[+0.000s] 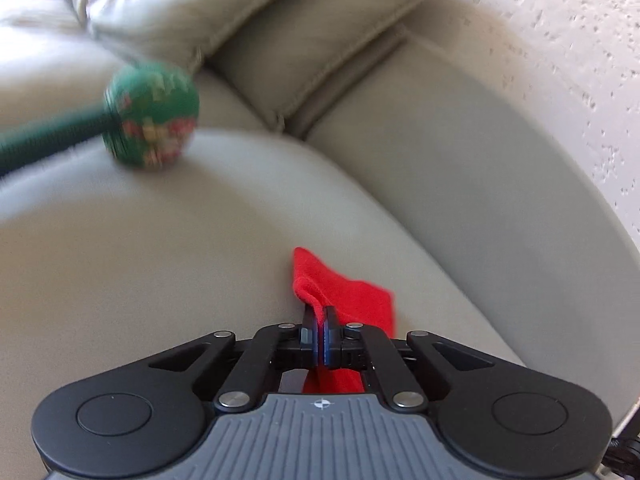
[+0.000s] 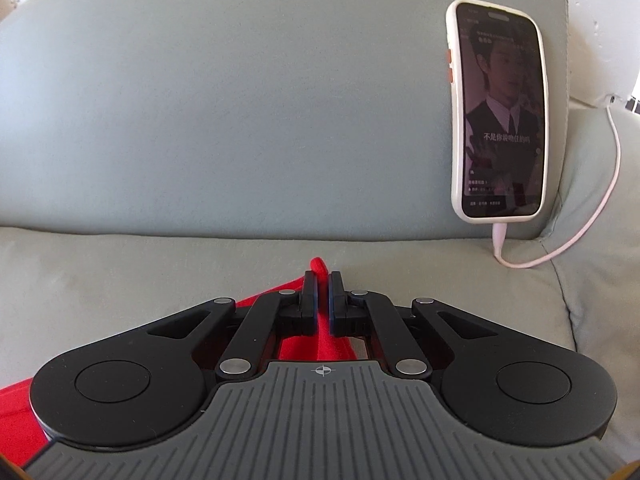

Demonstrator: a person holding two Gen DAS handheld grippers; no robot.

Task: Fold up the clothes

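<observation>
Nearest, my left gripper (image 1: 320,320) is pressed together on a fold of the red garment (image 1: 348,292), pinching it so that edge can be lifted. My right gripper (image 2: 323,284) likewise pinches a ridge of the same red cloth; 2 holds keep it taut, I judge. The garment lies on the sofa seat (image 1: 140,260). Beyond: a blurred green ball-ended object (image 1: 152,116), a cushion (image 1: 192,4), and a phone (image 2: 498,108) propped against the backrest (image 2: 240,100), charging by cable (image 2: 580,216).

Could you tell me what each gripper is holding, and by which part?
Both hold the red cloth: left gripper and right gripper each pinch a bunched edge.
</observation>
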